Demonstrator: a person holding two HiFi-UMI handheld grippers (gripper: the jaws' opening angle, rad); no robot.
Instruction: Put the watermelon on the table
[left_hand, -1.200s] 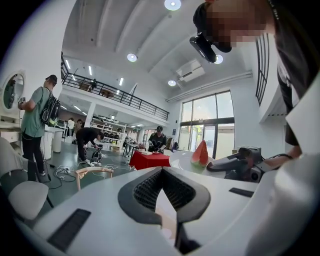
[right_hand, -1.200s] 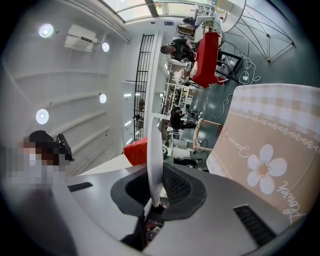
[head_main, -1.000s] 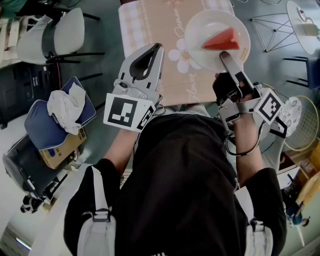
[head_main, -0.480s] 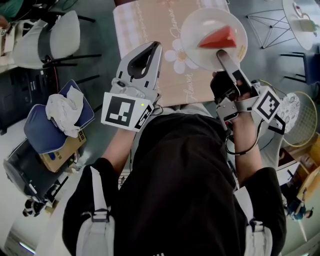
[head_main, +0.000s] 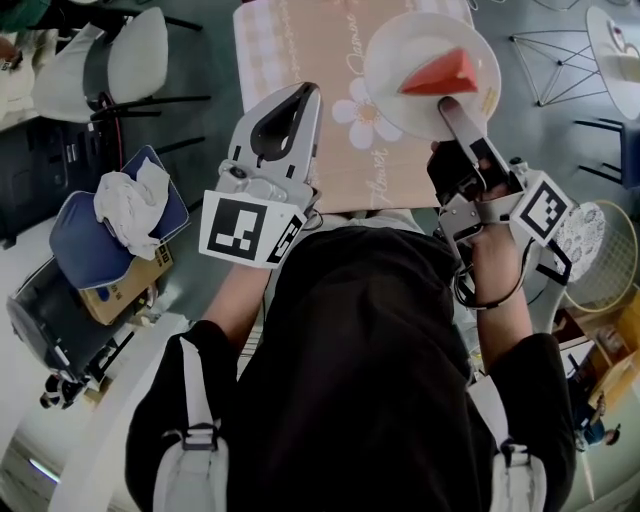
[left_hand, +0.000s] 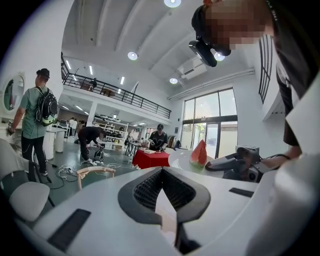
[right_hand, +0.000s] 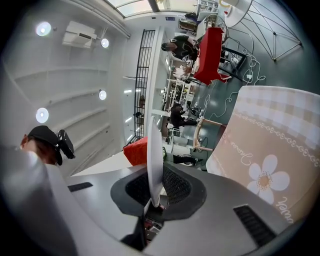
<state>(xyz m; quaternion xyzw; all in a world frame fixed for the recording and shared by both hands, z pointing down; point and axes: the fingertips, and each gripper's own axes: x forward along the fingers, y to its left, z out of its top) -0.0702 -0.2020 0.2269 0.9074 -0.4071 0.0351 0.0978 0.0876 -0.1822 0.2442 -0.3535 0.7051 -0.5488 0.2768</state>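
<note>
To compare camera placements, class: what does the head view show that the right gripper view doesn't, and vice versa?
Head view only: the left gripper, a white cloth on a blue seat. Right gripper view only: a red-draped table. Both: the right gripper clamping the rim of the white plate, the watermelon slice, the flowered tablecloth.

I read the plate (head_main: 400, 50) as smooth glossy white; ceramic vs plastic, can't tell. Tablecloth (head_main: 290, 50): matt printed cloth. Left gripper (head_main: 311, 92) & right gripper (head_main: 447, 104) shells: matt grey plastic, pads (right_hand: 175, 186) black, ribbed. Watermelon (head_main: 440, 75) flesh matt red.
</note>
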